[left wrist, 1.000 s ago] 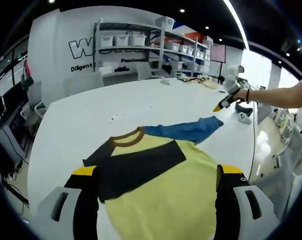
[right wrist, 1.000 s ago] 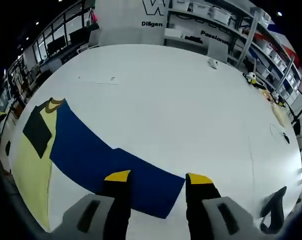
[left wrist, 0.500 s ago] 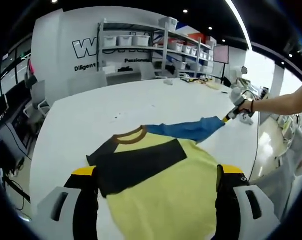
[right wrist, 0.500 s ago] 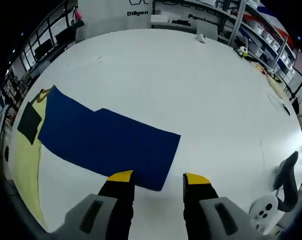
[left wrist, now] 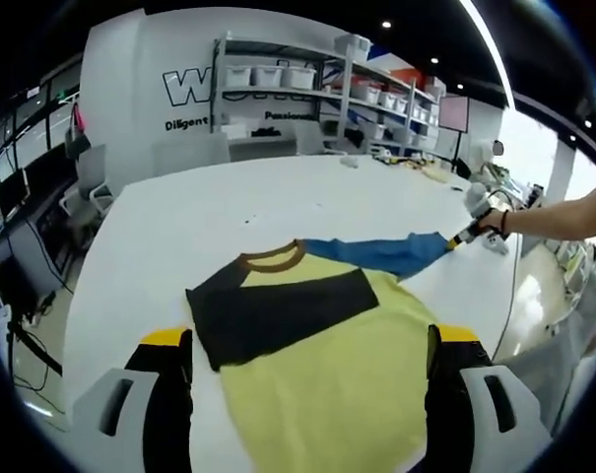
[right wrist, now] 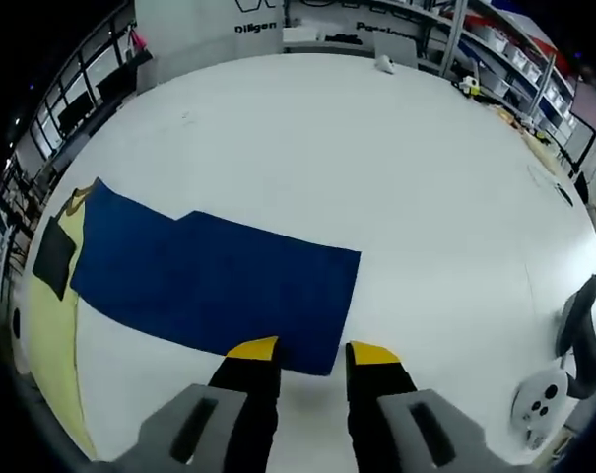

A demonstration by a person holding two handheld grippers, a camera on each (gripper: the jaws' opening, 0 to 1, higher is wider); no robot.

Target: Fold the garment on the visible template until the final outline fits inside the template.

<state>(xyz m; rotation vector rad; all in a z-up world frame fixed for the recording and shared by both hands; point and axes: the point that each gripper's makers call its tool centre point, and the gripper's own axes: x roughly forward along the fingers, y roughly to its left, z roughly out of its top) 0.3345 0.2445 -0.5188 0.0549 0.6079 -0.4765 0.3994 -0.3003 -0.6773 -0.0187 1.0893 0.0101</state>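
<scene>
Two grippers on the job, and we've got the shirt (left wrist: 317,345) spread flat on the white table (left wrist: 179,227): yellow body, black panel across the chest, brown collar (left wrist: 271,258) toward the far side, blue sleeve (left wrist: 381,253) stretched out to the right.

Left gripper (left wrist: 312,345) hangs over the yellow body, jaws spread wide w/ nothing between them, one tip just beside the black panel's lower left corner, the other over the yellow at right.

Right gripper (right wrist: 312,353) sits at the cuff end of the sleeve (right wrist: 219,286), jaws a small gap apart, tips right at the cuff edge. We can't tell if any cloth is pinched.

Left gripper view also catches that gripper (left wrist: 467,233) at the sleeve tip, a person's hand (left wrist: 495,223) behind it.

Shelves w/ bins (left wrist: 307,84) line the back wall.
</scene>
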